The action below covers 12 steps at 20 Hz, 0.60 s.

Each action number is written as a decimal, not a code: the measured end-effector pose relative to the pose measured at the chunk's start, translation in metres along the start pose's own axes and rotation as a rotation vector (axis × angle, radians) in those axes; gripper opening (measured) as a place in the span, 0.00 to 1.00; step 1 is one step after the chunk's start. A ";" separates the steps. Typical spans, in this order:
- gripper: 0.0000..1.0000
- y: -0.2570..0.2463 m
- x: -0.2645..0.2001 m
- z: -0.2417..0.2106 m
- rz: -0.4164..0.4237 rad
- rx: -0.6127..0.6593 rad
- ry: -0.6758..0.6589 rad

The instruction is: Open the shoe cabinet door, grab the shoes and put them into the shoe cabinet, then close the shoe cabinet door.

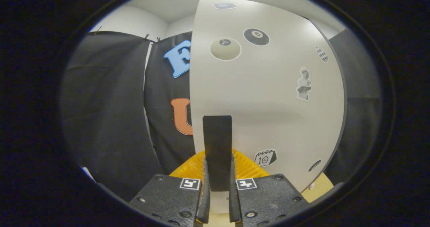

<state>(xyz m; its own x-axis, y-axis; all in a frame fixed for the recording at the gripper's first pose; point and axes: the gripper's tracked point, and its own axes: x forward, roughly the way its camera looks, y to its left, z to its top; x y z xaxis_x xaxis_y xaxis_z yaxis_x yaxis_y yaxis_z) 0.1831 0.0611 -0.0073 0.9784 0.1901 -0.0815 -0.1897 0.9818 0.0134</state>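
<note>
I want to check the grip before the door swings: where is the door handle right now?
In the gripper view the dark handle stands upright on the white cabinet door, near its left edge, clamped between the fingers of the claw.

Your gripper (217,176) has both fingers pressed on the dark upright handle (217,143) of the white shoe cabinet door (268,106). The door carries stickers, among them an eight-ball sticker (256,36) and a calendar sticker (265,157).
</note>
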 end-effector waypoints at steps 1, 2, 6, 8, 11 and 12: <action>0.26 0.000 -0.004 0.000 0.008 0.006 0.000; 0.26 0.000 -0.007 -0.001 0.017 0.004 -0.001; 0.25 -0.003 -0.019 -0.002 0.054 -0.008 -0.006; 0.26 -0.004 -0.023 -0.003 0.070 -0.013 -0.005; 0.26 -0.006 -0.035 -0.002 0.100 -0.019 -0.007; 0.26 -0.006 -0.038 -0.002 0.112 -0.023 -0.012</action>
<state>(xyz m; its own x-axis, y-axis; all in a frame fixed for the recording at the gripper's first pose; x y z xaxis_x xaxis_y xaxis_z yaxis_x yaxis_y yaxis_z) 0.1465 0.0474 -0.0058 0.9518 0.2990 -0.0686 -0.2998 0.9540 -0.0013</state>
